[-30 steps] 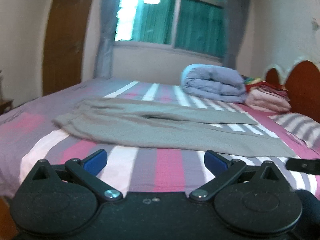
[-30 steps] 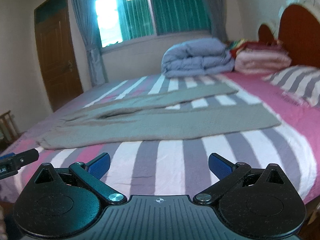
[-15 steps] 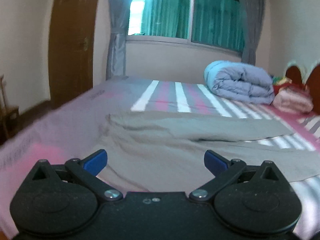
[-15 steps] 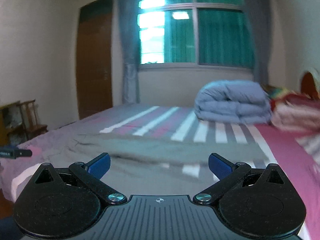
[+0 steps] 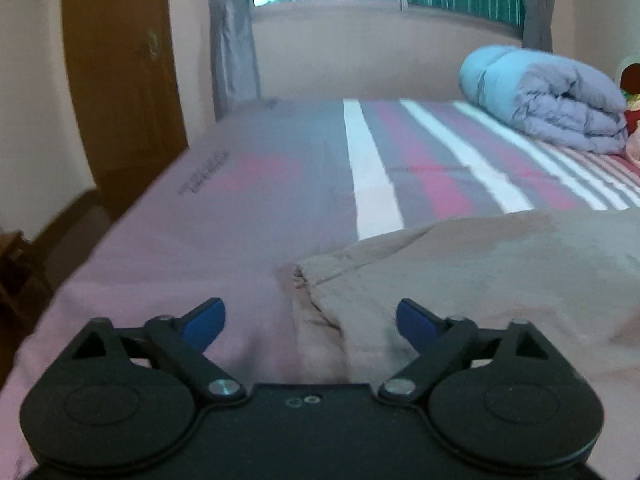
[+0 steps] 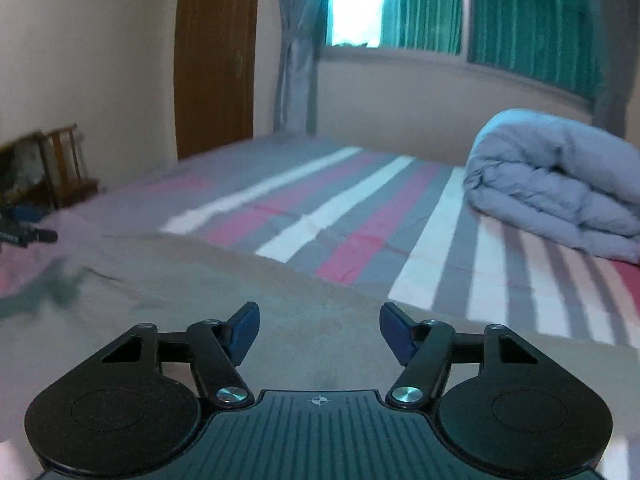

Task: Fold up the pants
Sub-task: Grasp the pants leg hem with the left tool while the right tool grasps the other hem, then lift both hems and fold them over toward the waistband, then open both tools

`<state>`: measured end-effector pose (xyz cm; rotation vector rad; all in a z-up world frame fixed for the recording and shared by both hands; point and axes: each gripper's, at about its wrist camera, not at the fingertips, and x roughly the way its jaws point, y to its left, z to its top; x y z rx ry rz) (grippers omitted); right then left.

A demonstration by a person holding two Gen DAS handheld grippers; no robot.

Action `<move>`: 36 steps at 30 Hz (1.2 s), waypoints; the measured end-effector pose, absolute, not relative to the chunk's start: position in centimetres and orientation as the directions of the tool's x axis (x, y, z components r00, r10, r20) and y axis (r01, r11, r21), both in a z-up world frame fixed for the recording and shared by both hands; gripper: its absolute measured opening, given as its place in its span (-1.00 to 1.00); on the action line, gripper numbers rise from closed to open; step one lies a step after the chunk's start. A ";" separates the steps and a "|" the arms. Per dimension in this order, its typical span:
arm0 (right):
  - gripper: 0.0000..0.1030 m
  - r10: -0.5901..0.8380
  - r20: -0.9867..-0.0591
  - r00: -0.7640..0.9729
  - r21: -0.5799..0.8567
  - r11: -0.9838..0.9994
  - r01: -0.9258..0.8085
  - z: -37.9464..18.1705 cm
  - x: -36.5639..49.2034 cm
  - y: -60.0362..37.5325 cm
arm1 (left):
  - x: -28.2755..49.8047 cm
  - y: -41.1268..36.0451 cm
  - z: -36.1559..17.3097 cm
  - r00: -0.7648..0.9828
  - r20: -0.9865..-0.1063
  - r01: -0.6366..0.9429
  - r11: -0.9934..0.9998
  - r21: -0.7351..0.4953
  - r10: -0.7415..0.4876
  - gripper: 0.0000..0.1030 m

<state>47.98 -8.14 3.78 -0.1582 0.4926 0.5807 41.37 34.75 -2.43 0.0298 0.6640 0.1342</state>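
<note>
A bed with a striped sheet [image 5: 372, 168] was recorded below a curtained window [image 6: 424, 4], a rolled duvet [image 6: 560, 176] at its far side. Grey pants [image 5: 480, 264] were laid flat on the sheet. The left gripper [image 5: 311, 322] was held wide apart over the waistband corner; the right gripper [image 6: 316, 330], likewise spread, was held over the fabric, nothing gripped.

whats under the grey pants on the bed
The pants lie flat on the striped bedsheet, which shows all around them. The part of the sheet beneath the cloth is covered, so anything else under there cannot be seen.
</note>
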 end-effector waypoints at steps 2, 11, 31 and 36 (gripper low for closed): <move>0.31 0.481 -0.500 0.720 -0.028 0.822 -0.569 2.2 51.6 -6.6 | 43.6 35.9 -3.6 0.761 -0.640 -0.094 0.994 0.054 0.107 0.37; 0.31 0.489 -0.604 0.630 -0.074 0.752 -0.655 -3.7 61.9 -3.0 | 50.6 38.2 -7.1 0.693 -0.720 -0.001 1.000 -0.029 -0.020 0.30; -0.91 0.507 -0.718 0.477 -0.069 0.631 -0.773 -5.7 65.8 -0.8 | 50.4 38.3 -6.0 0.764 -0.631 0.128 0.990 -0.062 -0.138 -0.63; -0.92 0.523 -0.654 0.546 -0.112 0.647 -0.754 -1.7 62.2 -2.0 | 47.5 37.6 -2.5 0.833 -0.540 0.155 0.988 0.024 -0.118 -0.63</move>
